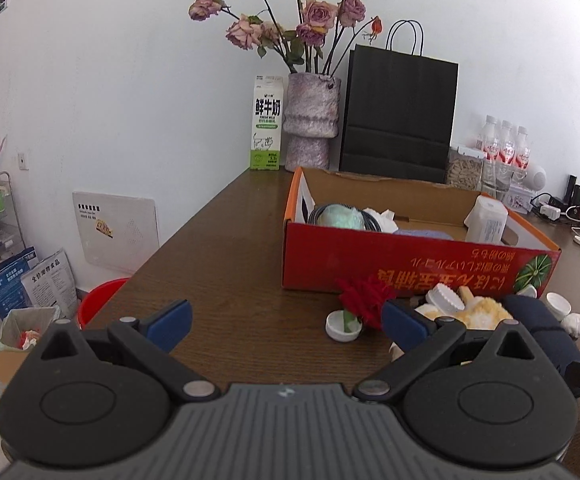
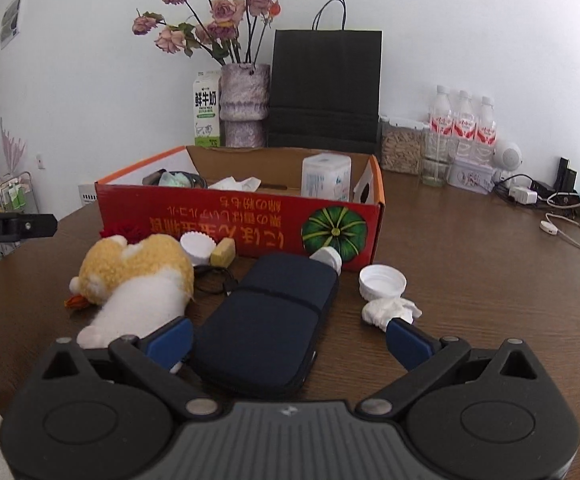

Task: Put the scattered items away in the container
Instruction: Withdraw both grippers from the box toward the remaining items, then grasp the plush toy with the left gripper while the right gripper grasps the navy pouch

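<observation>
Red cardboard box sat open-topped on brown table, printed side upside down with green pumpkin picture at corner; white tub, tissue and cable inside. Scattered before it: yellow-white plush toy, navy pouch, white caps, crumpled tissue, red flower. Left gripper jaws spread, empty. Right gripper jaws spread wide, either side of pouch's near end, gripping nothing.

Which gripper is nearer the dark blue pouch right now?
Right. The right gripper is open with the dark blue pouch lying between its fingers. The left gripper is open over bare table, left of the pouch.
</observation>
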`<state>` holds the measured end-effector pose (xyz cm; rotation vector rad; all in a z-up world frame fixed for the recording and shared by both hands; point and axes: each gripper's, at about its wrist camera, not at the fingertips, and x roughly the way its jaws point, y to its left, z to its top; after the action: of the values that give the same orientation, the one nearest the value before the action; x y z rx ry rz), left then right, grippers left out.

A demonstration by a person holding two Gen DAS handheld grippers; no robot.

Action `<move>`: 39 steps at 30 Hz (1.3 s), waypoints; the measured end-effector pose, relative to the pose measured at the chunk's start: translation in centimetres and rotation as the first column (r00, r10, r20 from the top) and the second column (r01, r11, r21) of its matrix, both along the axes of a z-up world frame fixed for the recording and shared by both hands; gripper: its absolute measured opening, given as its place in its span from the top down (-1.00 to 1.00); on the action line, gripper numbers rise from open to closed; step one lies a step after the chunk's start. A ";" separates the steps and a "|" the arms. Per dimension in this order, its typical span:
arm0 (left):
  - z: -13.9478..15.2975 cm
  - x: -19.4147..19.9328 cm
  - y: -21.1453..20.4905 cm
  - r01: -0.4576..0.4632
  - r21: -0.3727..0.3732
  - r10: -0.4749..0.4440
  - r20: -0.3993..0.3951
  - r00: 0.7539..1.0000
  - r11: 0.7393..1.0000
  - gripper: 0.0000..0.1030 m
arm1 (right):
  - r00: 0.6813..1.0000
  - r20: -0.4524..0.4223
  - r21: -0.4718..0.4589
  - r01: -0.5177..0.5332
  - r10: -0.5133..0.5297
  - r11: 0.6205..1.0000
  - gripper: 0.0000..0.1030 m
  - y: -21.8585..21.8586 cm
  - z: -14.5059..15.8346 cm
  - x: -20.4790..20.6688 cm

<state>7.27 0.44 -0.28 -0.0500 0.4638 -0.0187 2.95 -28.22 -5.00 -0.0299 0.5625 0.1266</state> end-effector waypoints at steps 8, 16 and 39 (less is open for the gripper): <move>-1.9 0.1 0.7 -0.021 -0.010 0.021 -0.069 0.997 1.000 -1.00 | 0.999 -0.035 0.021 0.005 -0.004 1.000 -1.00 -0.4 -0.8 0.4; -2.0 0.1 0.2 -0.010 -0.005 0.010 -0.073 0.997 1.000 -1.00 | 0.994 0.034 0.037 0.104 -0.105 0.994 -1.00 0.0 -0.2 -0.2; -0.5 -0.1 -2.1 0.047 0.009 -0.046 -0.066 0.997 0.999 -1.00 | 0.981 -0.182 -0.013 0.070 -0.071 0.997 -1.00 1.3 -2.0 5.9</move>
<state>7.19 -1.70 -0.76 -0.0292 0.5304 -0.0602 8.88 -26.89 -6.98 -0.0051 0.7461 0.0588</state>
